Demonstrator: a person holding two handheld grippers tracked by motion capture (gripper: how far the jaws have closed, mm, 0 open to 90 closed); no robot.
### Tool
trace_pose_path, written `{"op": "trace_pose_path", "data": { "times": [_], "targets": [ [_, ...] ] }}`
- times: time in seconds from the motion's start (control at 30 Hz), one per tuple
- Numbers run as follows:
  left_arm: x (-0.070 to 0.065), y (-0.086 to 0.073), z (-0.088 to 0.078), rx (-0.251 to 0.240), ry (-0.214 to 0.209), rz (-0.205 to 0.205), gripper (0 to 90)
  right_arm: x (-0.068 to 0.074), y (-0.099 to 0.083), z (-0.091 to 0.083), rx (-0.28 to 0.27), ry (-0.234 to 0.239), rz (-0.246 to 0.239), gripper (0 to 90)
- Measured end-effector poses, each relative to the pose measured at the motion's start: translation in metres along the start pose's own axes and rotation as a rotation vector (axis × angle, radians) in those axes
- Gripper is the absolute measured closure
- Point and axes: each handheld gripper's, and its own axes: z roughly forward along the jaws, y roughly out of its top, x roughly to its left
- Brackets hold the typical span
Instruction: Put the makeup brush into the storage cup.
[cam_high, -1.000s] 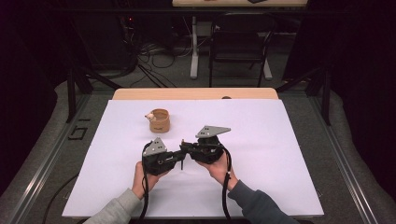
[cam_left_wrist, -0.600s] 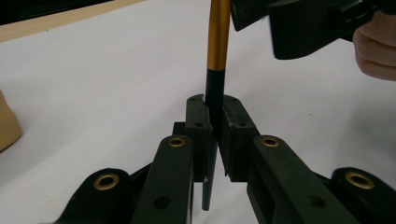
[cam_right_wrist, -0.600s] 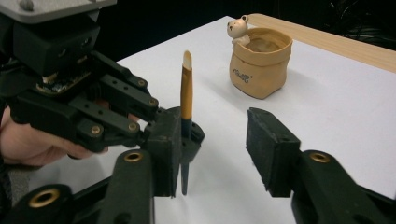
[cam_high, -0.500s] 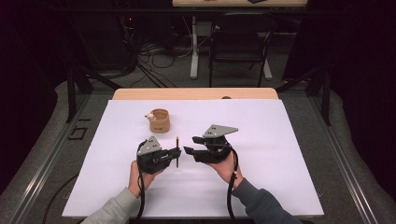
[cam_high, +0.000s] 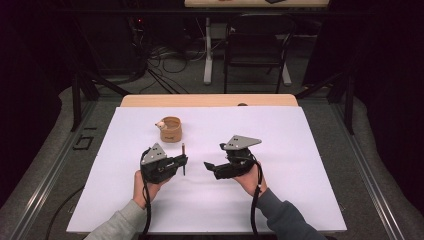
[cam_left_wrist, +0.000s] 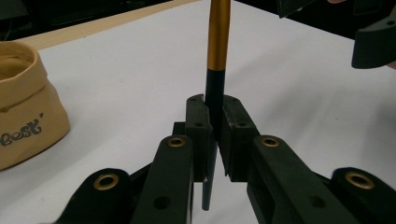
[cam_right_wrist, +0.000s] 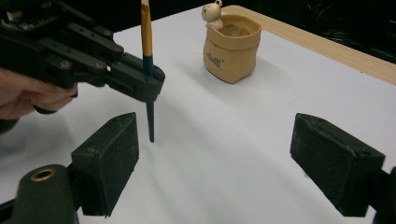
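Left gripper (cam_high: 181, 161) clamped on pen (cam_high: 183, 156), held upright over the table (cam_high: 310, 200) middle; right gripper (cam_high: 209, 166) jaws just opened, nothing between them. Pouch (cam_high: 170, 129) toward far edge

Black claws (cam_high: 210, 165) with brass-ringed screws, grey three-cornered plates, grey sleeves (cam_high: 287, 222).

Lab: dark-curtained rig, floor cables (cam_high: 160, 65)
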Motion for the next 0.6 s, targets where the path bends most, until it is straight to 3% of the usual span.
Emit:
{"op": "trace_pose_path", "data": {
  "times": [0.3, 0.6],
  "targets": [
    [0.007, -0.001, -0.003, -0.006, 0.030, -0.003, 83.0, -0.007, -0.007, -0.008, -0.009, -0.034, -0.030, 5.9],
    [0.009, 0.002, -0.004, -0.007, 0.042, 0.021, 82.9, -0.016, -0.015, -0.021, -0.063, -0.070, -0.011, 0.0]
  ]
}}
